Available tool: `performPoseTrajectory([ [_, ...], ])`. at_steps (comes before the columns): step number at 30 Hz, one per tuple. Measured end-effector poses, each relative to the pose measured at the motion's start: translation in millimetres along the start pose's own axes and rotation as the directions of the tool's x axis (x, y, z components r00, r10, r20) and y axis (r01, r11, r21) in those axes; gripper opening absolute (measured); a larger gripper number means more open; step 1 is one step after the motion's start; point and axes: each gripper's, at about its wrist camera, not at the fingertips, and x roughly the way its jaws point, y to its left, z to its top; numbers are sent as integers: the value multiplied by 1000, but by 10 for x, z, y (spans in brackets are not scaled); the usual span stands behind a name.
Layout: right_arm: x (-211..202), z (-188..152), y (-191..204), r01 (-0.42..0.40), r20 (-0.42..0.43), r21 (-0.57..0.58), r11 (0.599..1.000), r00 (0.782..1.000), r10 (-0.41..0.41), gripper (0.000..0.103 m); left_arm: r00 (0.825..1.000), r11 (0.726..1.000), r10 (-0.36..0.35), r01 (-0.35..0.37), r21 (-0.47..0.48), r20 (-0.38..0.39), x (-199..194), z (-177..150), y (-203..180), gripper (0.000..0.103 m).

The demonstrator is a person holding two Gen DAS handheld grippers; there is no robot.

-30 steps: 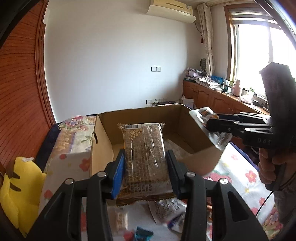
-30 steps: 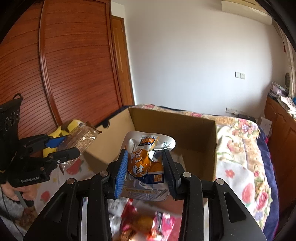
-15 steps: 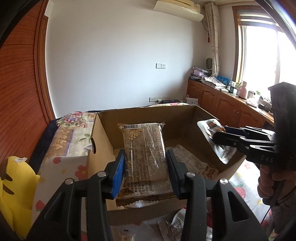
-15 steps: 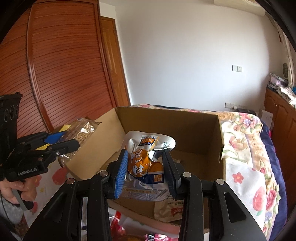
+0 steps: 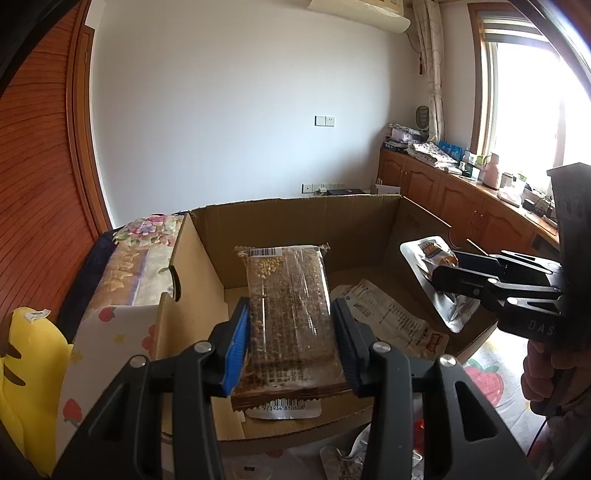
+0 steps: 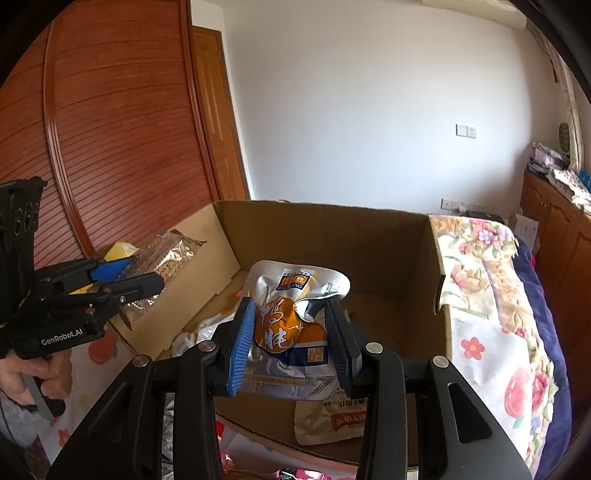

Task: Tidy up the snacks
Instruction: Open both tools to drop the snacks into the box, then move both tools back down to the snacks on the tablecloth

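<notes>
As both hands hover over the open cardboard box (image 5: 295,221), the left gripper (image 5: 291,343) clamps a lengthwise cracker pack (image 5: 288,295) and the right gripper (image 6: 291,339) pinches an orange-and-silver pouch (image 6: 291,321) above its floor.

A bedroom in daylight: plain white wall (image 5: 229,122) at the far end, bearing a light switch plate (image 5: 324,120) and a row of sockets (image 5: 321,187) low down. Wall-mounted air conditioner (image 5: 360,14) near the ceiling, just beside a pale drawn-back curtain (image 5: 428,62). Bright window (image 5: 532,99) in a wooden frame, glare washing out the view beyond. Beneath it, a run of wooden cabinets (image 5: 454,206) with a cluttered top. Opposite, reddish slatted wardrobe doors (image 6: 122,129) next to a plain wooden door (image 6: 216,122). In the foreground, a bed under a floral cover (image 6: 491,306) with a dark blue edge. Floor not visible.
</notes>
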Motion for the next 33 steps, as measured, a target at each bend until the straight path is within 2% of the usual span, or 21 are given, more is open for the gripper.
performPoseTrajectory([
  [5, 23, -16, -47, -2, -8, -2, 1000, 1000, 2, 39, 1000, 1000, 16, -16, 14, -4, 32, 9, -12, 49],
  [8, 31, -15, -53, 9, -7, -8, 1000, 1000, -9, 41, 1000, 1000, 13, -13, 13, -1, 18, 9, -16, 50],
  [10, 37, -1, -26, 12, -7, -17, 1000, 1000, -12, 46, 1000, 1000, 12, -12, 9, 0, -5, 2, -10, 51],
  [15, 22, 5, 21, 18, -20, -32, 999, 1000, -19, 47, 1000, 1000, 8, -8, 9, 8, -156, -36, -3, 52],
  [25, -524, 9, 164, 10, 2, -26, 1000, 1000, -10, 47, 999, 999, 12, -14, 42, 45, -733, -209, -5, 55],
  [33, -816, -239, 292, 25, -31, -24, 999, 999, -25, 47, 1000, 998, 2, -3, 62, 3, -1024, -506, -31, 56],
])
